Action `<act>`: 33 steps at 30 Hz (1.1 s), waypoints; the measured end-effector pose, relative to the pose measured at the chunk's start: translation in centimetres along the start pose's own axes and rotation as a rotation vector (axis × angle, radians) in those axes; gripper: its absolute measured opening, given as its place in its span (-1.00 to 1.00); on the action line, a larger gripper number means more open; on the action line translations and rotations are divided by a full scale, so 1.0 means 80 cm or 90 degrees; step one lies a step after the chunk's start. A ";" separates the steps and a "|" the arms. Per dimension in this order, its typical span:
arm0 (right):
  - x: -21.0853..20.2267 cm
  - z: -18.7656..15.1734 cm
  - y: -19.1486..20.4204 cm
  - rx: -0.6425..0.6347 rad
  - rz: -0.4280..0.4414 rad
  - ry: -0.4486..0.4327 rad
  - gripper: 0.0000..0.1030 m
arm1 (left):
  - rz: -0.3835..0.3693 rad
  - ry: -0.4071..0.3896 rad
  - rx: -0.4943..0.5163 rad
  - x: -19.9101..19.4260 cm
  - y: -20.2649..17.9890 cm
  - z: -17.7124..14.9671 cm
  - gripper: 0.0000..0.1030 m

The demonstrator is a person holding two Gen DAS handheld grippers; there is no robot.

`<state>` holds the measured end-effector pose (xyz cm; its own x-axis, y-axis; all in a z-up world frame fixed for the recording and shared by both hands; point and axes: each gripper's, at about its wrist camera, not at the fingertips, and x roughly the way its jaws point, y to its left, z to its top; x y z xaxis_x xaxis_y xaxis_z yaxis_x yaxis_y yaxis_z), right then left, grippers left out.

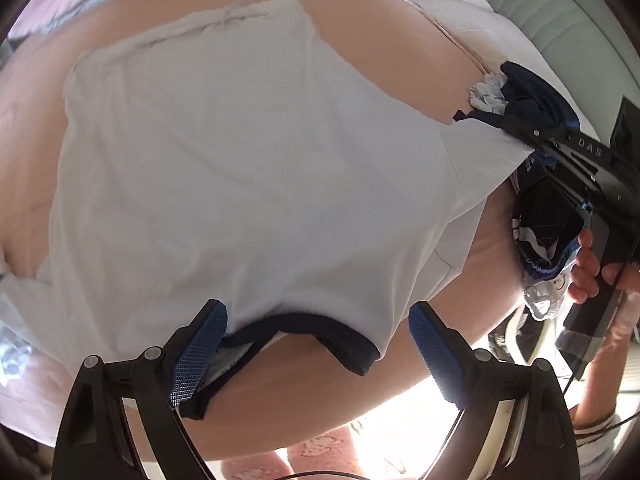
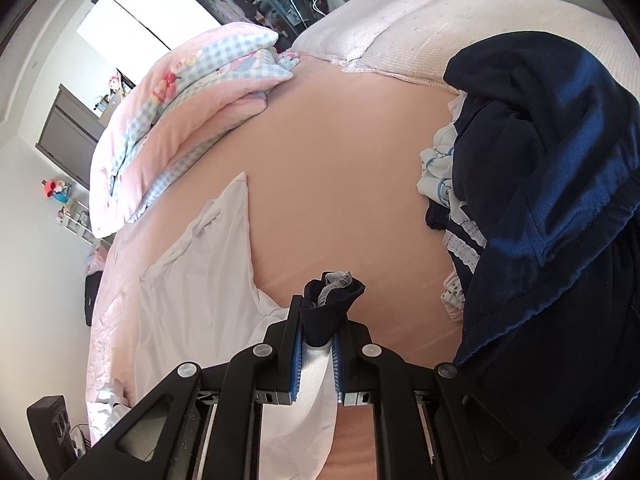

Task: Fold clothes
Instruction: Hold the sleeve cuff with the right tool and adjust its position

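On bed (image 2: 344,168): right tongs (image 2: 316,354) pinch white shirt (image 1: 248,168).

Black plastic left gripper (image 1: 316,344), blue cross-hatched pads (image 1: 198,360), silver round screws; matching black right gripper (image 2: 316,354) lettered "DAS"; striped cuff (image 1: 596,426).

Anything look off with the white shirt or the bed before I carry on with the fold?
Nothing damaged. The white shirt lies spread on the bed sheet; the right gripper is shut on its sleeve, the left gripper open at the dark collar. A heap of dark clothes crowds the sleeve side.
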<state>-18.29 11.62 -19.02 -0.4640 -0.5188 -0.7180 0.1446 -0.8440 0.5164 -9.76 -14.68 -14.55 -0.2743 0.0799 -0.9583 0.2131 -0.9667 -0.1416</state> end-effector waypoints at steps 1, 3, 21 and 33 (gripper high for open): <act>-0.001 0.002 0.001 -0.002 0.003 -0.002 -0.81 | 0.009 -0.013 0.017 -0.003 -0.005 0.003 0.80; -0.002 0.007 0.005 -0.007 0.008 -0.006 -0.81 | 0.018 -0.034 0.041 -0.005 -0.015 0.011 0.80; 0.007 0.013 0.021 -0.008 0.041 0.030 -0.81 | 0.063 -0.076 0.177 0.035 -0.085 0.052 0.80; 0.007 0.016 0.025 0.005 0.064 0.038 -0.81 | 0.041 -0.082 0.215 0.065 -0.131 0.072 0.80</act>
<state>-19.35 9.82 -17.77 -0.3940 -0.6084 -0.6889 0.1810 -0.7862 0.5908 -18.83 -5.58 -16.61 -0.3904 0.0051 -0.9206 -0.0817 -0.9962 0.0292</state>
